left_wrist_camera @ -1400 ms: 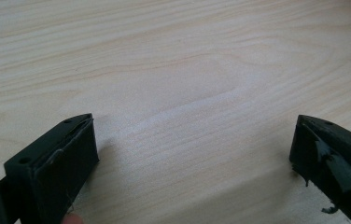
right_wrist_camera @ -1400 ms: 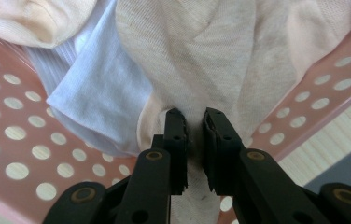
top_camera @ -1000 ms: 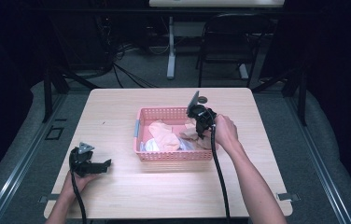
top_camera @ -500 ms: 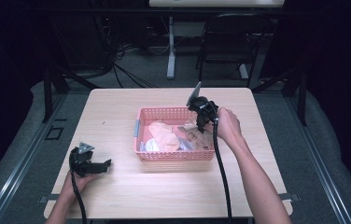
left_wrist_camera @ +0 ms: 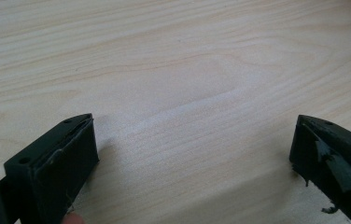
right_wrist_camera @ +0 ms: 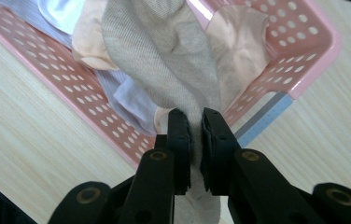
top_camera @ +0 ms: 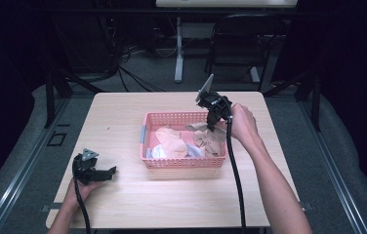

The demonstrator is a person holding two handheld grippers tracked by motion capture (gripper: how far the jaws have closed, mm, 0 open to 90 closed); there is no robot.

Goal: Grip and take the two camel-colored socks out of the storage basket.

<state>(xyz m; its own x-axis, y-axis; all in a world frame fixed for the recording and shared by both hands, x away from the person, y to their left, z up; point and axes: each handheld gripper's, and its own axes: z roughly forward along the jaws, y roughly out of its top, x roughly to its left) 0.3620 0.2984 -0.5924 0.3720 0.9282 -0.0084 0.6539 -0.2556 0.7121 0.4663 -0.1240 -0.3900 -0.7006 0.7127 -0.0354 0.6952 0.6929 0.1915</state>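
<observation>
While pinched between the jaws of the right tool [right_wrist_camera: 196, 140], beige sock [right_wrist_camera: 164, 51] hangs from the grip down into pink basket [right_wrist_camera: 304, 56], lower end draped over the other clothes there. Jaws pressed together on the fabric, only the thin weave between the pads. Seen from above, right tool [top_camera: 214, 119] held over the basket's far right corner, tipped downward, grey plate sticking up toward the far edge, cable trailing back along the forearm. Sock [top_camera: 206, 139] stretched from the jaws to the heap inside pink basket [top_camera: 145, 134], upper part lifted clear of the rim, lower part touching the pile.

Inside the basket: peach garment [top_camera: 172, 139] in the middle, white cloth [top_camera: 157, 152] at the near left corner, pale lilac striped piece [right_wrist_camera: 127, 100] under the sock along the near wall. Grey-blue tab [right_wrist_camera: 262, 119] on the outside of one short wall.

Left tool [top_camera: 93, 170] resting low on the desk [top_camera: 123, 117] at the near left, well apart from the basket, held in the left hand [top_camera: 79, 187]. Jaws spread wide in the left gripper view, bare wood grain between them, nothing gripped; left tool [left_wrist_camera: 192, 158] aimed across the desk [left_wrist_camera: 173, 70], pads worn and frayed at the edges.
</observation>
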